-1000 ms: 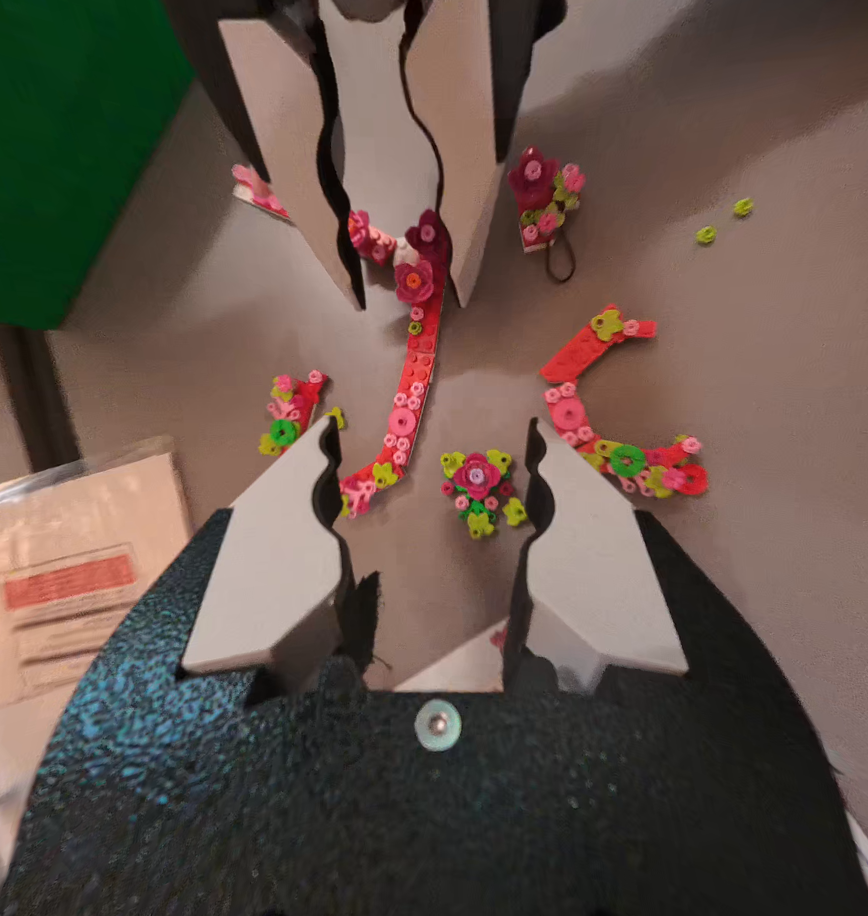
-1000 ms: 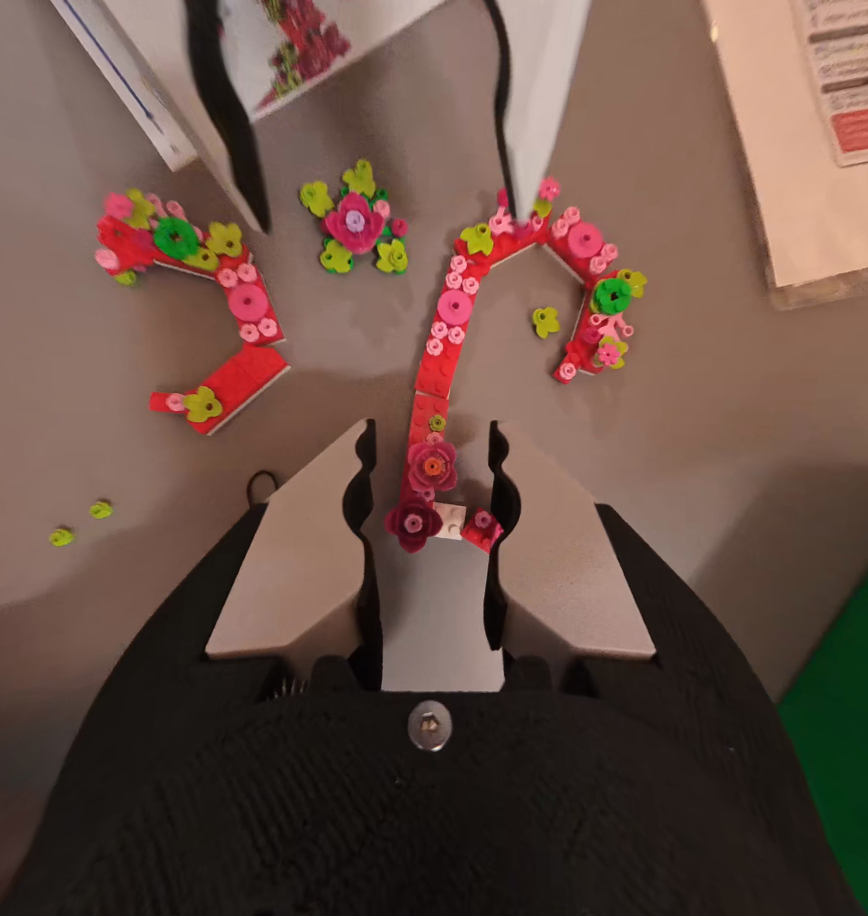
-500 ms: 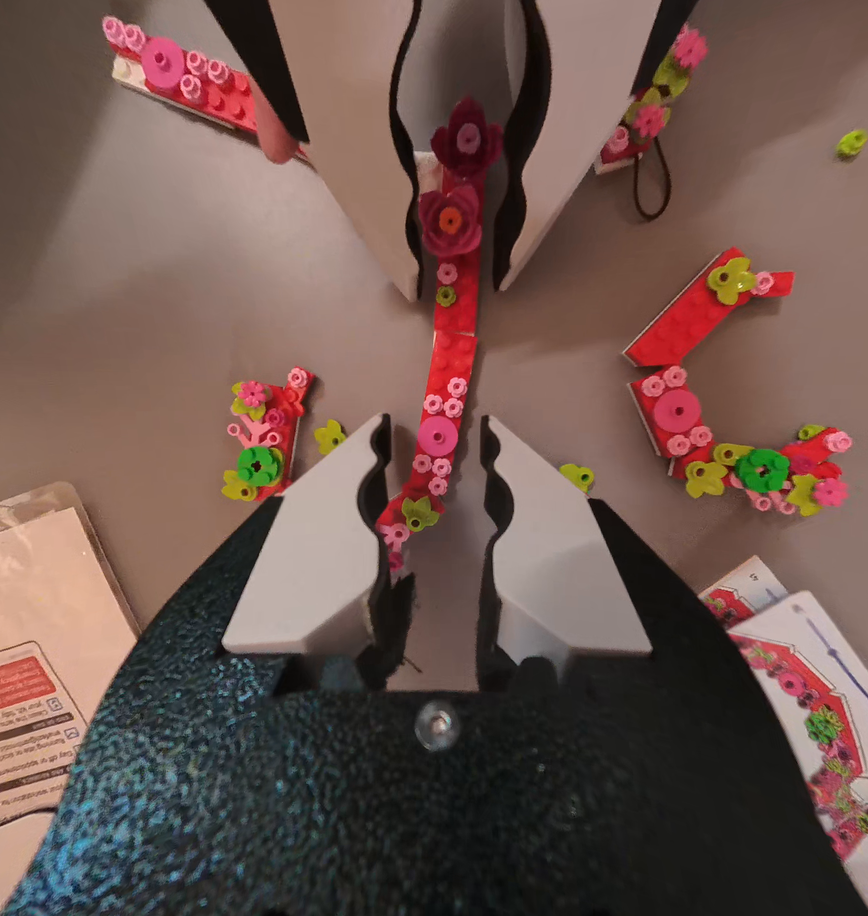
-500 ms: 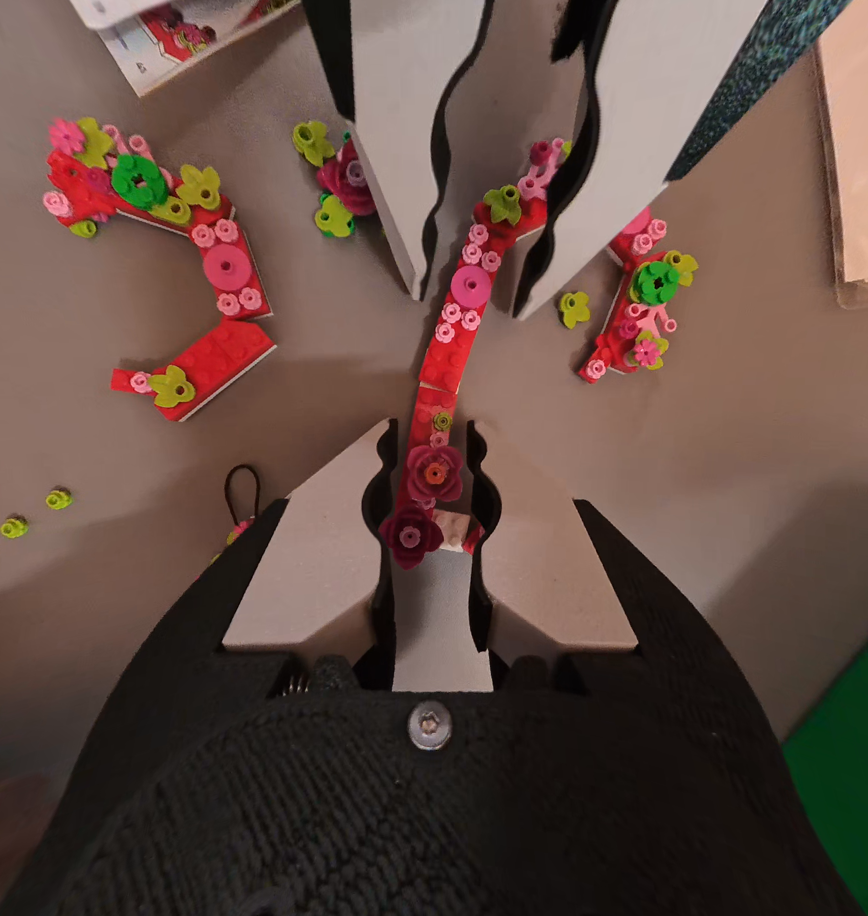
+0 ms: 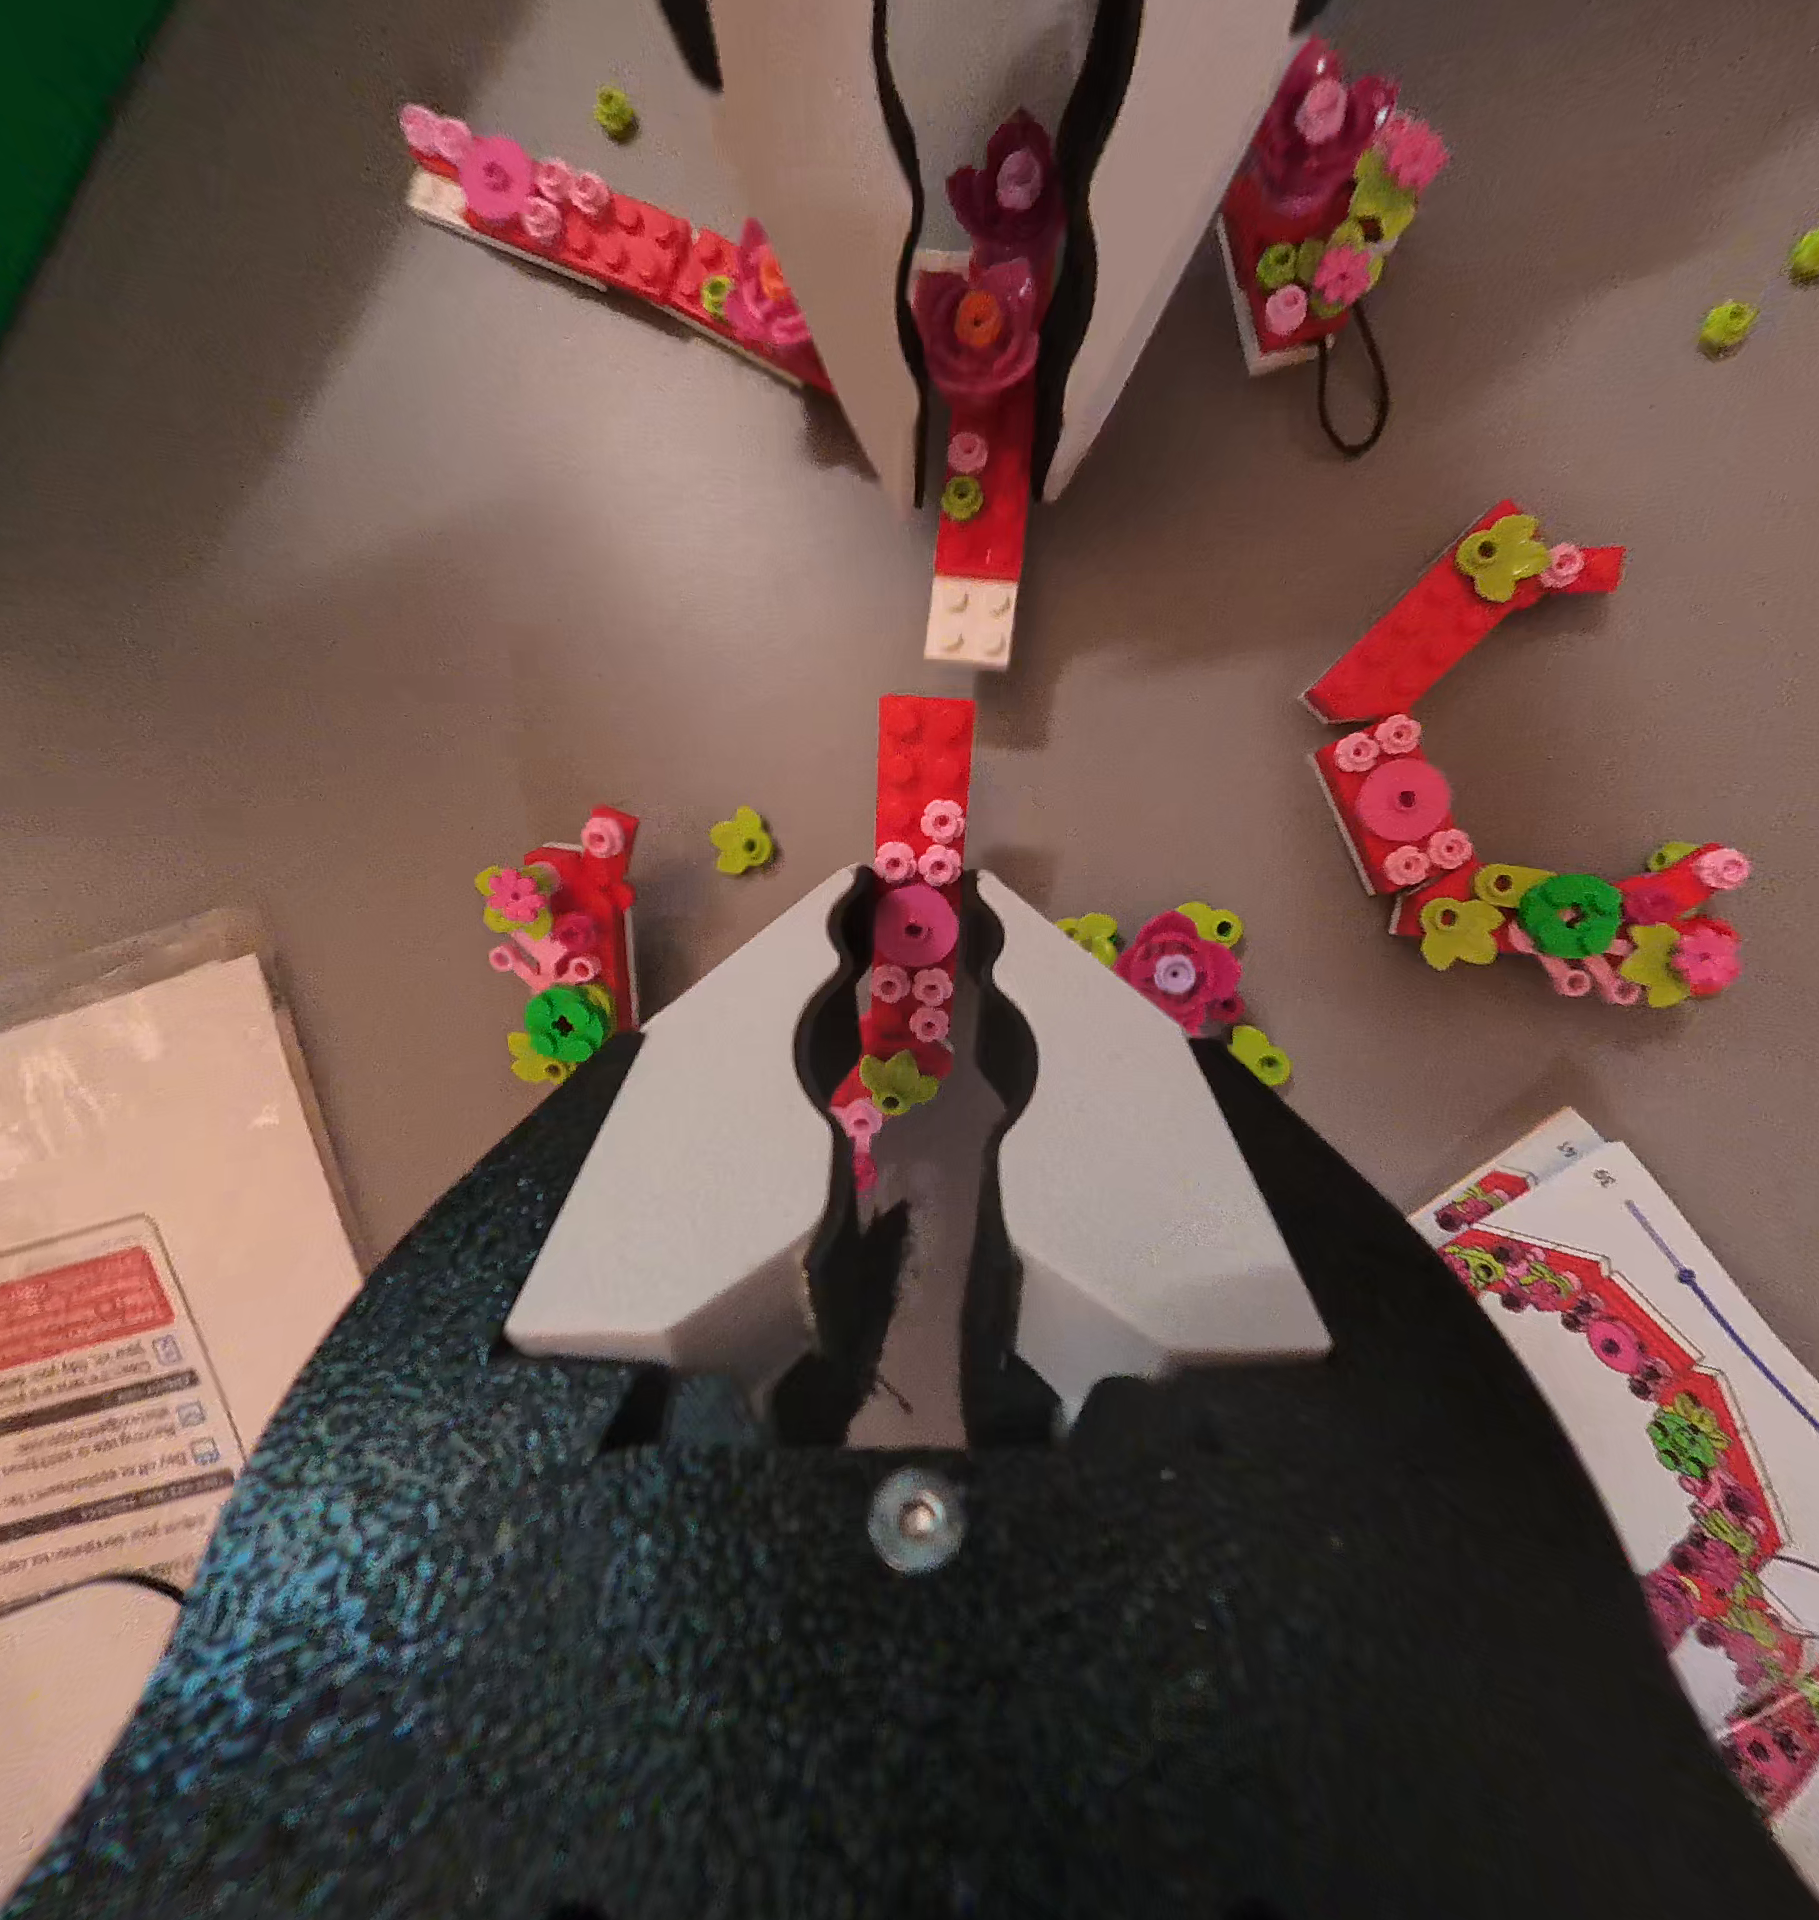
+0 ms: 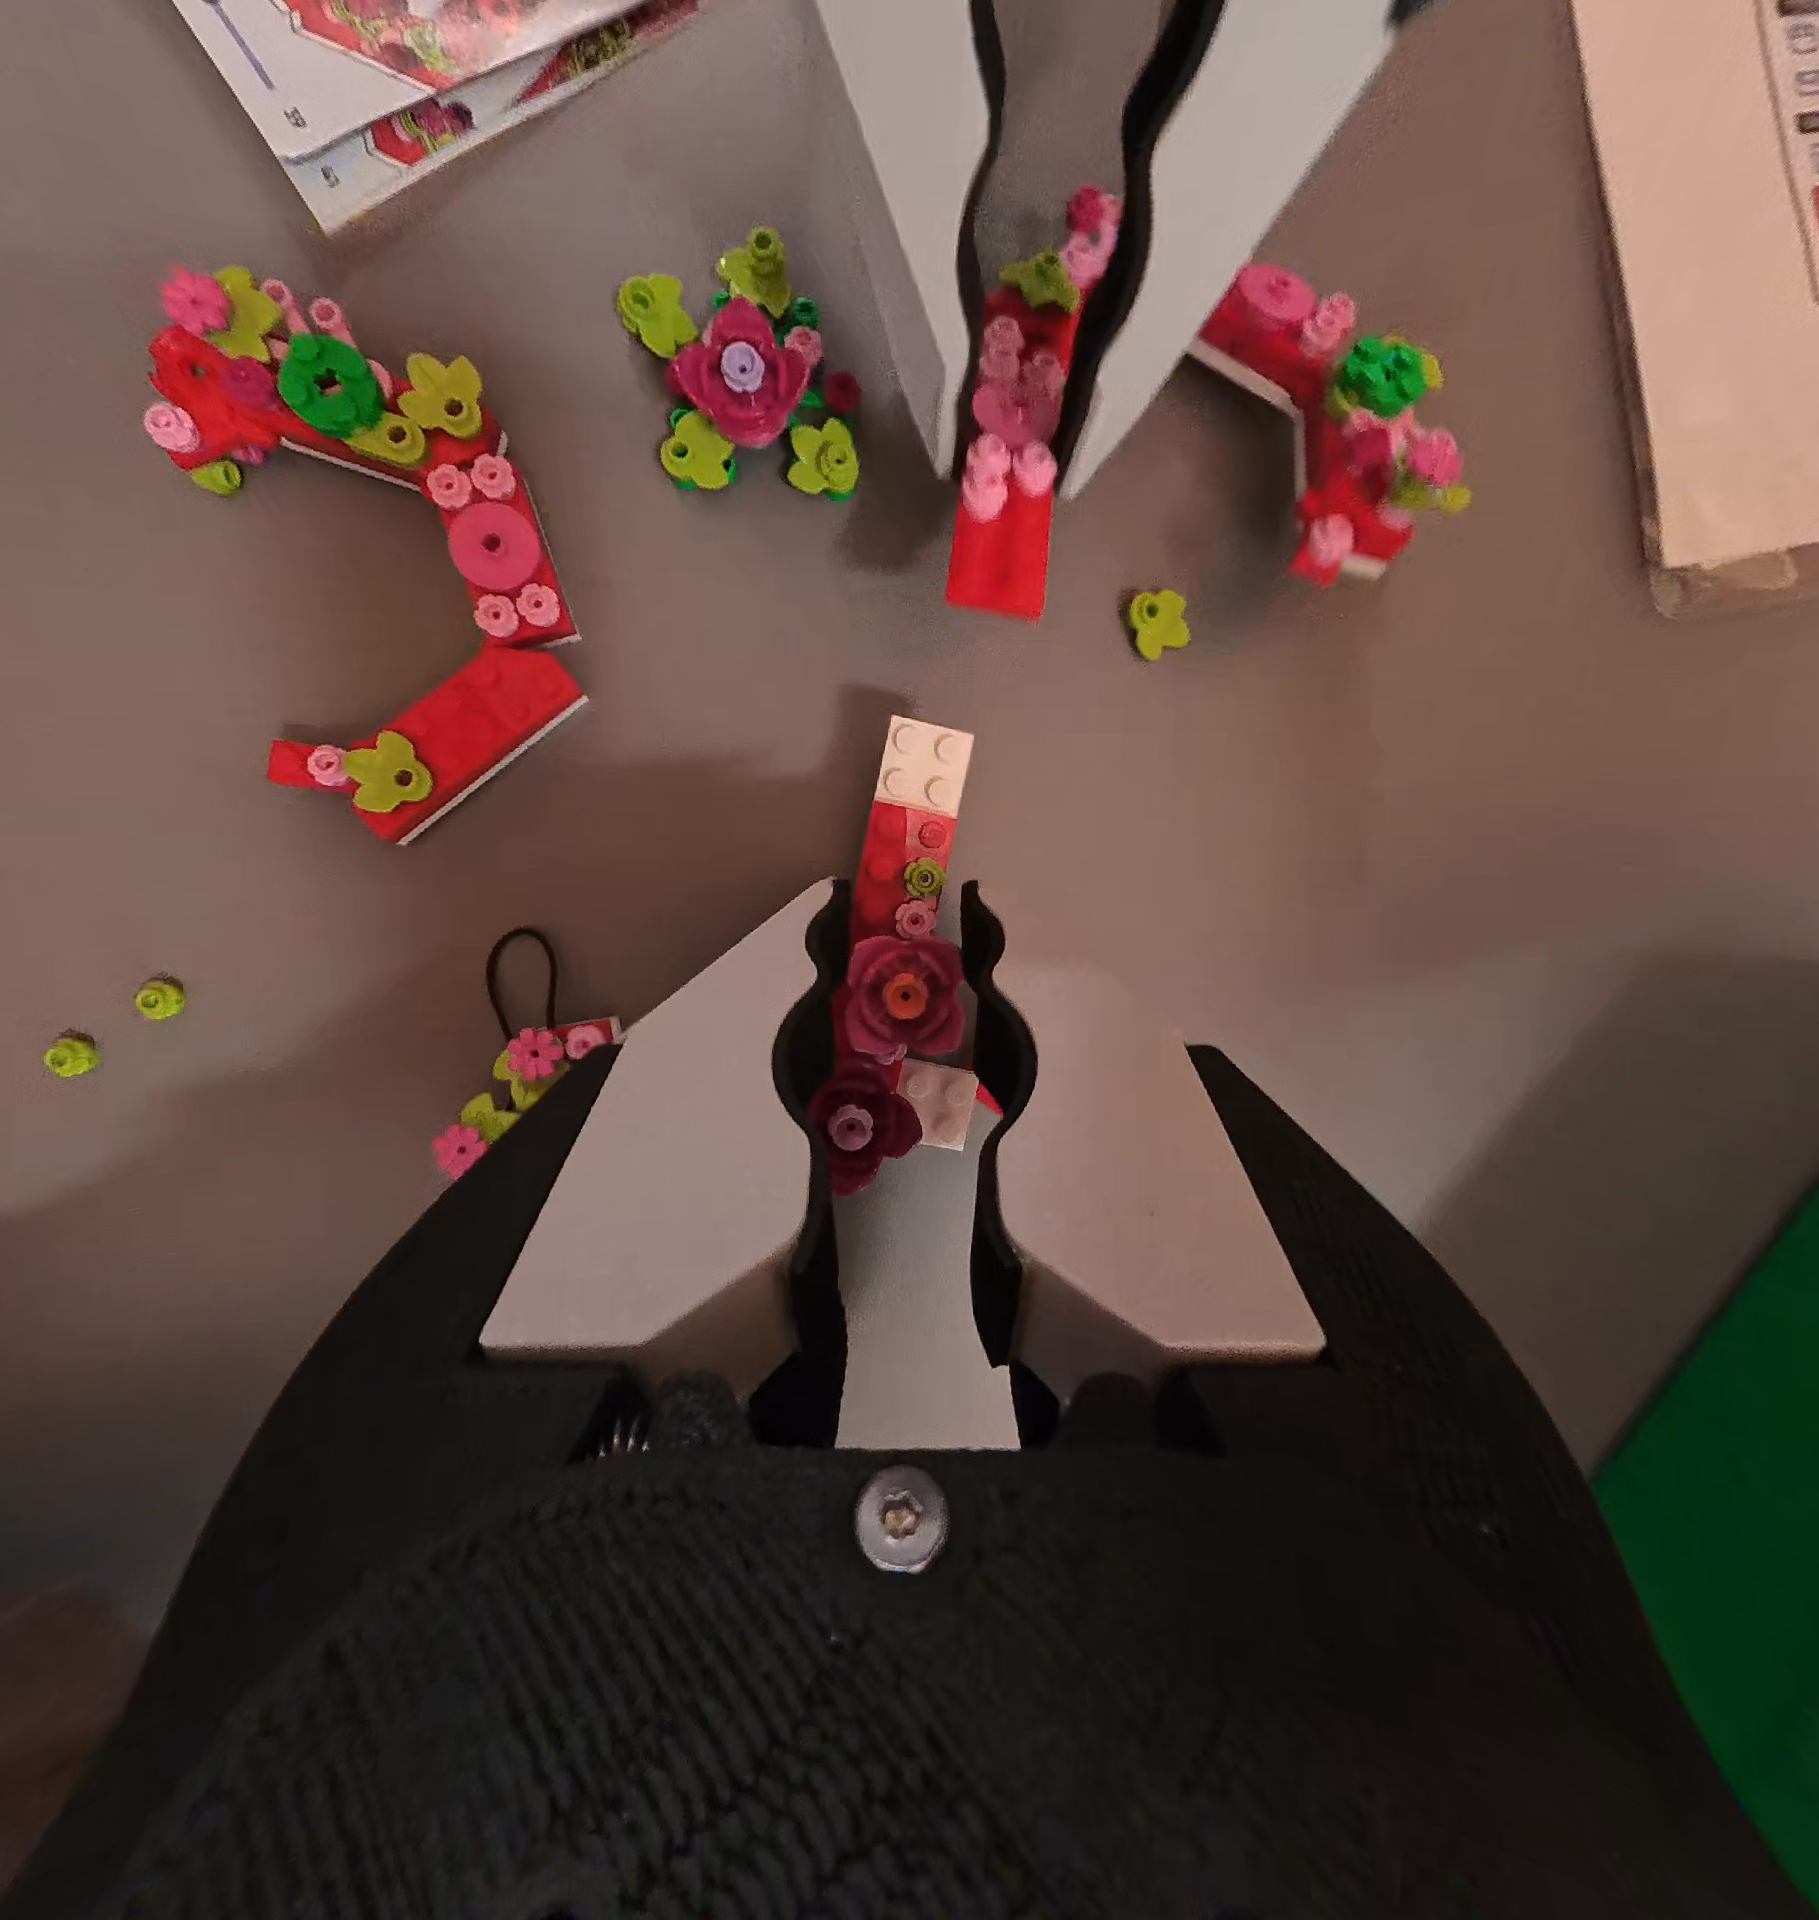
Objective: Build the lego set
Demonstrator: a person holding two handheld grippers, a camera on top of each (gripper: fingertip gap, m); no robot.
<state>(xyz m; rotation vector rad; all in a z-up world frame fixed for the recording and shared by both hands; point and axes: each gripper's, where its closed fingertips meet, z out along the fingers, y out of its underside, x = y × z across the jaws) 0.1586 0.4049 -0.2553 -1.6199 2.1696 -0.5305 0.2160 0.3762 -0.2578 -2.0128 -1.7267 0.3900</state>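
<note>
My left gripper (image 5: 915,883) is shut on a red lego strip with pink flowers (image 5: 920,821). It also shows at the top of the right wrist view (image 6: 1009,478). My right gripper (image 6: 900,894) is shut on a second red strip with two dark roses (image 6: 900,997) and a white end plate (image 6: 926,764). That strip also shows in the left wrist view (image 5: 978,332). The two strips point end to end with a small gap between them. Both cast shadows on the grey table (image 5: 365,623).
On the table lie a curved red segment (image 5: 1404,790), a loose rose cluster (image 5: 1175,971), a short flowered piece (image 5: 572,935), another red strip (image 5: 593,223), and a piece with a black loop (image 5: 1300,239). An instruction booklet (image 5: 1663,1403) lies right, a plastic bag (image 5: 74,1247) left. Left tips and right tips are each some 9 cm from the curved red segment (image 5: 1404,790). Look for it in the right wrist view (image 6: 497,560) too.
The long strip was one piece half a second ago. Both grippers have closed on it, and it now shows as two parts with a gap between them.
</note>
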